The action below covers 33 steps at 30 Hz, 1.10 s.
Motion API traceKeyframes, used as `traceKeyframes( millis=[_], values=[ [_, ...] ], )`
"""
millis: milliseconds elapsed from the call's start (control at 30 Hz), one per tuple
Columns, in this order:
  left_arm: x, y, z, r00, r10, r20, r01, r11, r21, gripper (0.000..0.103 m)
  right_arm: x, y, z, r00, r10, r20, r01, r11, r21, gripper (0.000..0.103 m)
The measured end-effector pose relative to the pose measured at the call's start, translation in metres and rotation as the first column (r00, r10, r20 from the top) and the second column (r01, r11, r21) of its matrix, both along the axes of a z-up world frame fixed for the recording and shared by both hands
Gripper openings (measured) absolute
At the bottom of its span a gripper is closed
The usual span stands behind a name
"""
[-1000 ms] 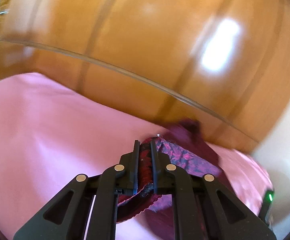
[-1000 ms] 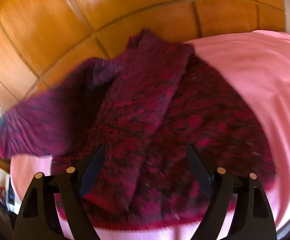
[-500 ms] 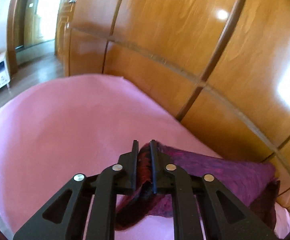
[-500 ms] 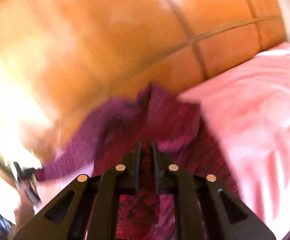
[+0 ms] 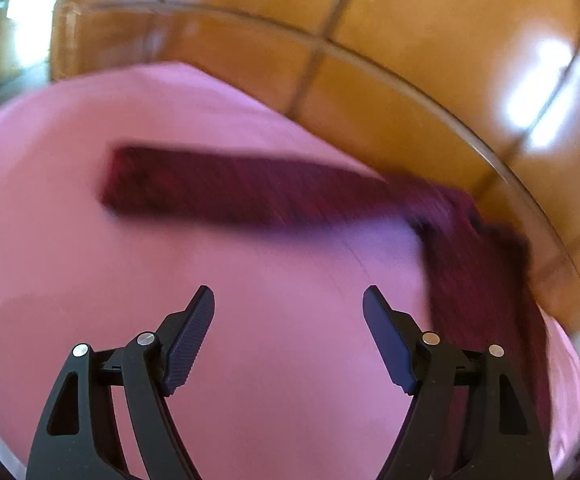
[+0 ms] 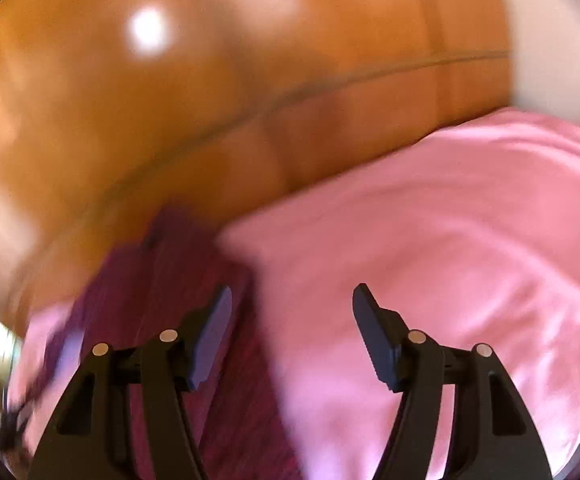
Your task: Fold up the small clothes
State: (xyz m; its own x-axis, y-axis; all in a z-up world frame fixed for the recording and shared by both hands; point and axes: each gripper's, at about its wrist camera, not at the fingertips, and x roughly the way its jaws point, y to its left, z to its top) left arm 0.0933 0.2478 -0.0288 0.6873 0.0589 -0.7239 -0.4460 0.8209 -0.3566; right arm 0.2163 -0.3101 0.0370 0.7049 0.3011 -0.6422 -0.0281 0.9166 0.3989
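Both grippers have just let go: left gripper (image 5: 288, 300) and right gripper (image 6: 292, 298) jaws opened, nothing between them. Sweater (image 5: 273, 192) lies on pink sheet (image 5: 89, 280). Left view shows outstretched sleeve; right view only blurred body (image 6: 161, 280).

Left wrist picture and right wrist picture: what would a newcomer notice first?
First, the dark maroon knitted sweater on the pink bed sheet, one sleeve stretched out flat toward the left. Behind the bed stands the glossy orange-brown wooden panelling. The left gripper and right gripper have just been opening; nothing is between their jaws.
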Motion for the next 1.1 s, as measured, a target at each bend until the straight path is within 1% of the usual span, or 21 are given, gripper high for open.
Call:
traceKeyframes(
  millis=[33,100,167,267,300,333,367,400,433,500,600,667,733,800,867,900,933,967,1033,1067,1100],
  values=[
    [-0.004,-0.014,-0.004,0.999,-0.044,0.002,0.044,0.999,-0.026,0.075,-0.010,0.015,-0.007,0.998,0.062,-0.016,-0.062,0.998,-0.010,0.068],
    [-0.003,-0.035,-0.010,0.995,-0.099,-0.010,0.098,0.995,-0.033,0.075,-0.037,0.062,-0.022,0.980,0.196,-0.032,-0.197,0.980,-0.025,0.081],
    [-0.005,-0.060,-0.013,0.986,-0.165,-0.015,0.164,0.986,-0.042,0.075,-0.059,0.101,-0.031,0.958,0.286,-0.029,-0.287,0.957,-0.040,0.085],
    [-0.007,-0.086,-0.016,0.974,-0.226,-0.016,0.225,0.972,-0.068,0.075,-0.083,0.162,-0.038,0.936,0.351,-0.026,-0.351,0.930,-0.105,0.095],
    [-0.009,-0.092,-0.017,0.970,-0.243,-0.011,0.241,0.967,-0.086,0.075,-0.085,0.186,-0.045,0.931,0.361,-0.046,-0.364,0.920,-0.147,0.095],
    [-0.010,-0.099,-0.019,0.966,-0.258,-0.007,0.256,0.961,-0.105,0.075,-0.081,0.196,-0.052,0.931,0.361,-0.052,-0.364,0.913,-0.183,0.095],
    [-0.010,-0.104,-0.021,0.965,-0.263,-0.008,0.261,0.958,-0.117,0.075,-0.079,0.215,-0.063,0.926,0.370,-0.073,-0.377,0.894,-0.244,0.079],
    [-0.009,-0.106,-0.023,0.964,-0.267,-0.009,0.264,0.956,-0.127,0.075,-0.074,0.226,-0.075,0.921,0.374,-0.108,-0.389,0.870,-0.304,0.056],
    [-0.008,-0.109,-0.025,0.961,-0.275,-0.008,0.271,0.952,-0.144,0.075,-0.072,0.229,-0.080,0.929,0.354,-0.109,-0.369,0.858,-0.357,0.053],
    [-0.010,-0.113,-0.026,0.957,-0.291,-0.004,0.287,0.946,-0.150,0.075,-0.071,0.218,-0.076,0.924,0.375,-0.077,-0.380,0.871,-0.311,0.010],
    [-0.011,-0.122,-0.026,0.944,-0.330,0.008,0.328,0.934,-0.141,0.075,-0.066,0.167,-0.044,0.941,0.338,-0.016,-0.333,0.920,-0.208,0.010],
    [-0.011,-0.125,-0.029,0.936,-0.352,0.018,0.350,0.923,-0.160,0.075,-0.063,0.136,-0.026,0.960,0.281,0.018,-0.268,0.931,-0.248,0.010],
    [-0.009,-0.129,-0.031,0.929,-0.370,0.024,0.369,0.914,-0.168,0.075,-0.050,0.100,-0.008,0.980,0.192,0.057,-0.166,0.939,-0.301,0.010],
    [-0.012,-0.129,-0.031,0.920,-0.389,0.044,0.390,0.900,-0.196,0.075,-0.023,0.056,0.008,0.993,0.069,0.094,-0.030,0.932,-0.362,0.010],
    [-0.014,-0.130,-0.031,0.914,-0.400,0.062,0.404,0.888,-0.221,0.075,-0.004,0.026,0.015,0.993,-0.034,0.117,0.078,0.917,-0.390,0.010],
    [-0.014,-0.130,-0.032,0.913,-0.402,0.070,0.407,0.884,-0.231,0.075,0.013,0.008,0.018,0.988,-0.092,0.122,0.134,0.903,-0.407,0.010],
    [-0.014,-0.128,-0.033,0.915,-0.395,0.080,0.402,0.880,-0.254,0.075,0.034,-0.012,0.021,0.976,-0.170,0.135,0.213,0.876,-0.433,0.010],
    [-0.014,-0.127,-0.034,0.917,-0.390,0.086,0.399,0.877,-0.268,0.075,0.043,-0.020,0.021,0.968,-0.208,0.140,0.249,0.858,-0.450,0.010],
    [-0.013,-0.120,-0.037,0.924,-0.367,0.107,0.382,0.870,-0.311,0.075,0.070,-0.046,0.021,0.951,-0.282,0.130,0.309,0.828,-0.468,0.018],
    [-0.013,-0.117,-0.037,0.928,-0.354,0.114,0.372,0.868,-0.329,0.075,0.078,-0.054,0.019,0.947,-0.298,0.122,0.320,0.830,-0.456,0.038],
    [-0.011,-0.113,-0.038,0.933,-0.340,0.120,0.360,0.866,-0.347,0.075,0.083,-0.063,0.018,0.940,-0.319,0.122,0.339,0.831,-0.442,0.071]
  ],
)
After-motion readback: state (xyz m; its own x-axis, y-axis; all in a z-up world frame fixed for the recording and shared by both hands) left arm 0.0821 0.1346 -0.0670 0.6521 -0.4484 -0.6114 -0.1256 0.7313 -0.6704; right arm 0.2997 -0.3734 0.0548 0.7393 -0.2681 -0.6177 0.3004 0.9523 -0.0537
